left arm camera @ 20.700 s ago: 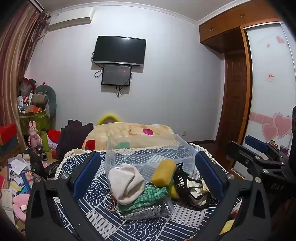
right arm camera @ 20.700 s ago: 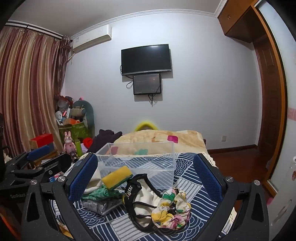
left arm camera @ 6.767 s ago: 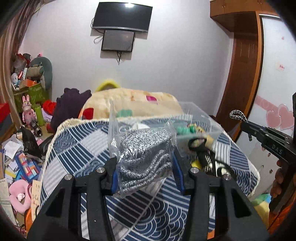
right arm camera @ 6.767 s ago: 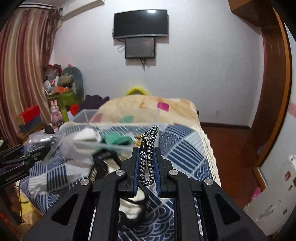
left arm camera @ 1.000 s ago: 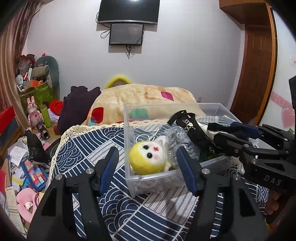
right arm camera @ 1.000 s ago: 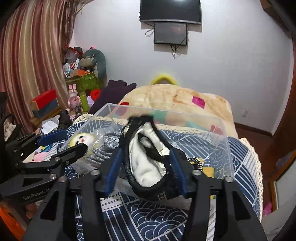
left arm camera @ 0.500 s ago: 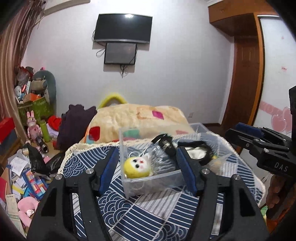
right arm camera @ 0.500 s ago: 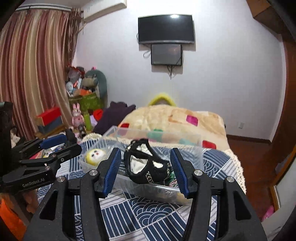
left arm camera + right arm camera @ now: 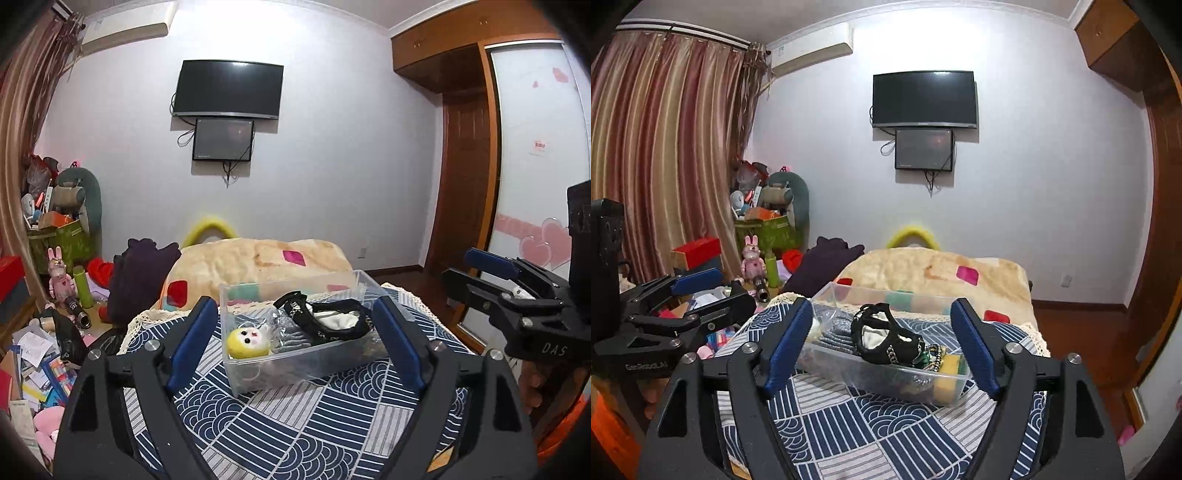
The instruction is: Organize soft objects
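Note:
A clear plastic bin (image 9: pixel 295 373) (image 9: pixel 886 384) stands on the blue patterned bedspread (image 9: pixel 295 424). It holds a yellow plush doll (image 9: pixel 246 343), a bagged grey knit (image 9: pixel 291 338) (image 9: pixel 833 338), a black-and-white fabric piece (image 9: pixel 332 323) (image 9: pixel 882 338) and a yellow sponge (image 9: pixel 947 382). My left gripper (image 9: pixel 293 338) is open and empty, held back from the bin. My right gripper (image 9: pixel 881 341) is open and empty too. Each gripper shows at the side of the other's view (image 9: pixel 517 295) (image 9: pixel 679 306).
A beige quilt (image 9: pixel 258 266) lies behind the bin, with dark clothes (image 9: pixel 140 273) to its left. Toys, boxes and papers (image 9: pixel 40 350) clutter the floor at the left. A wardrobe (image 9: pixel 524 177) and door stand at the right, a TV (image 9: pixel 923 99) on the far wall.
Both grippers have drawn back and up from the bin. The right gripper has let go of the black-and-white piece, which now lies in the bin.

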Action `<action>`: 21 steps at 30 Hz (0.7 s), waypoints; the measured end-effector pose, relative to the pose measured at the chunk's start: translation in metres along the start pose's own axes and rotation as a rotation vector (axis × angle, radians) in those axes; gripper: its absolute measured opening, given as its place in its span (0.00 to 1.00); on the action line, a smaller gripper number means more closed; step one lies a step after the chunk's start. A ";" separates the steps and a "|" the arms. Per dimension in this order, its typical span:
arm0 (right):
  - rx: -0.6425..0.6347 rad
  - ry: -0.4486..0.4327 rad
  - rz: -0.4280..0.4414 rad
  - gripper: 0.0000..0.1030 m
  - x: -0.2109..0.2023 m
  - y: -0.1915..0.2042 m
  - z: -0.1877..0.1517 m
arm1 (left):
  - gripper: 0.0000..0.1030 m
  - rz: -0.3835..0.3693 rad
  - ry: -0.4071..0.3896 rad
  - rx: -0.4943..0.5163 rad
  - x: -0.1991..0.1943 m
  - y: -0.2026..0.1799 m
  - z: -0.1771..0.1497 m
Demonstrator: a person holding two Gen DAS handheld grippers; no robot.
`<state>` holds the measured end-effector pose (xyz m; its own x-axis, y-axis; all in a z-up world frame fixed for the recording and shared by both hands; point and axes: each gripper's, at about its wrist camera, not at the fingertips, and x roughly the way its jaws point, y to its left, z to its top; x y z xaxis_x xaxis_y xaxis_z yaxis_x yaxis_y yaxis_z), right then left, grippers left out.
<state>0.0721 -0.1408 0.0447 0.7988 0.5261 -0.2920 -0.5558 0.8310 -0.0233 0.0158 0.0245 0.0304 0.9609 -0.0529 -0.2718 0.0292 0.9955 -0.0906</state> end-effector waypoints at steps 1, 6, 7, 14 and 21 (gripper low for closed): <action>-0.002 -0.012 -0.006 0.82 -0.002 0.000 -0.002 | 0.87 -0.002 -0.008 -0.006 -0.003 0.000 -0.001; -0.009 -0.029 -0.005 0.82 -0.007 0.003 -0.008 | 0.91 -0.007 -0.023 -0.022 -0.010 0.001 -0.004; -0.008 -0.029 -0.006 0.82 -0.007 0.004 -0.009 | 0.91 -0.006 -0.023 -0.021 -0.009 0.001 -0.004; 0.014 -0.022 0.003 0.82 -0.006 0.002 -0.015 | 0.93 0.000 -0.023 -0.021 -0.010 0.001 -0.009; 0.030 -0.014 0.002 0.82 -0.006 0.000 -0.019 | 0.94 0.001 -0.023 -0.022 -0.010 0.001 -0.011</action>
<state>0.0625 -0.1476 0.0284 0.8010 0.5299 -0.2788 -0.5502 0.8350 0.0061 0.0037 0.0256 0.0225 0.9671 -0.0500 -0.2496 0.0225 0.9935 -0.1119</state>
